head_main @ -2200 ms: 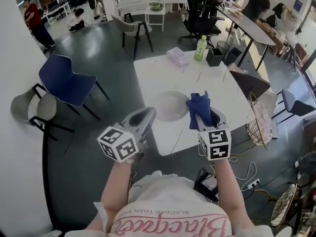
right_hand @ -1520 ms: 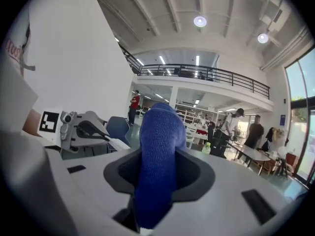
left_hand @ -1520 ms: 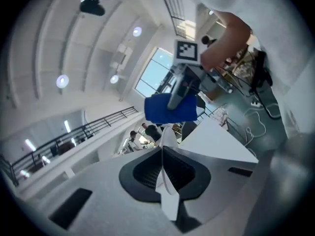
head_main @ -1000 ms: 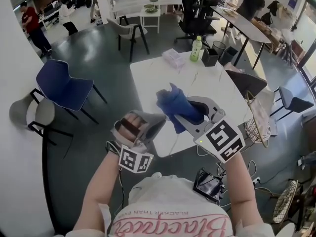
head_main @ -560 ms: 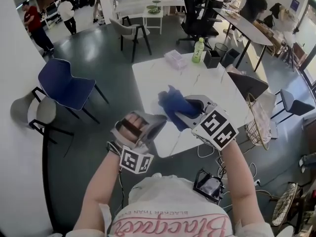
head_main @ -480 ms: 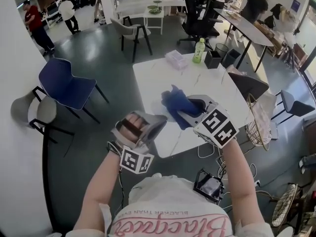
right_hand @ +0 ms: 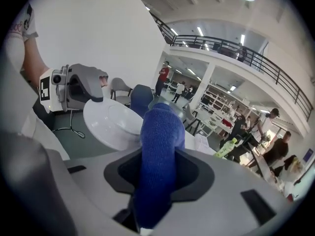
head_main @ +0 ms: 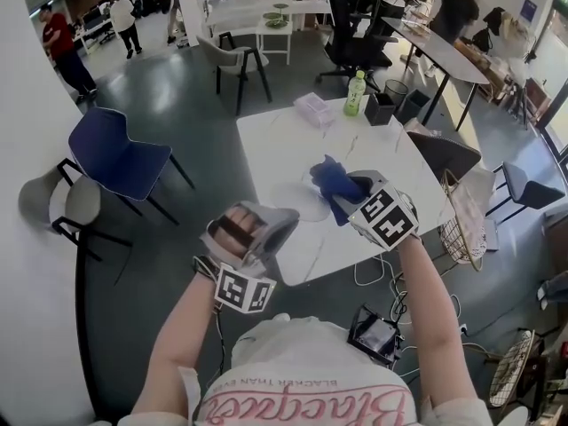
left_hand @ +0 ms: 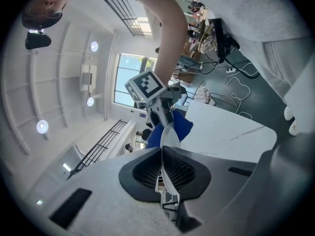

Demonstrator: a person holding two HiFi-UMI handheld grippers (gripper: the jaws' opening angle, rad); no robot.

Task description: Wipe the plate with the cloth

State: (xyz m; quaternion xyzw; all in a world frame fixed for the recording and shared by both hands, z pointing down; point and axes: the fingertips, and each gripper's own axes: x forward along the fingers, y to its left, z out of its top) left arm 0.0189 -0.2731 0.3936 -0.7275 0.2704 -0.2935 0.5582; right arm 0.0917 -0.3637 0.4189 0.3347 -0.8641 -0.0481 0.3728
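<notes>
In the head view my left gripper [head_main: 277,218] is shut on the near rim of a white plate [head_main: 298,201], holding it above the front of the white table [head_main: 382,149]. In the left gripper view the plate [left_hand: 166,137] shows edge-on, pinched between the closed jaws of the left gripper [left_hand: 162,154]. My right gripper [head_main: 344,192] is shut on a bunched blue cloth [head_main: 333,179], which is at the plate's right side. From the right gripper view the cloth [right_hand: 160,132] stands up out of the right gripper [right_hand: 158,168], with the plate [right_hand: 110,119] just beyond it and the left gripper [right_hand: 81,87] at its far rim.
At the table's far end stand a green bottle [head_main: 357,91], a tissue pack [head_main: 315,107] and a black container [head_main: 383,103]. A blue chair [head_main: 115,153] is left of the table, a wire basket [head_main: 466,216] right of it. People move about in the background.
My right gripper with the blue cloth has dropped and shifted right, from over the plate's middle to its right side. The left gripper and plate have stayed put.
</notes>
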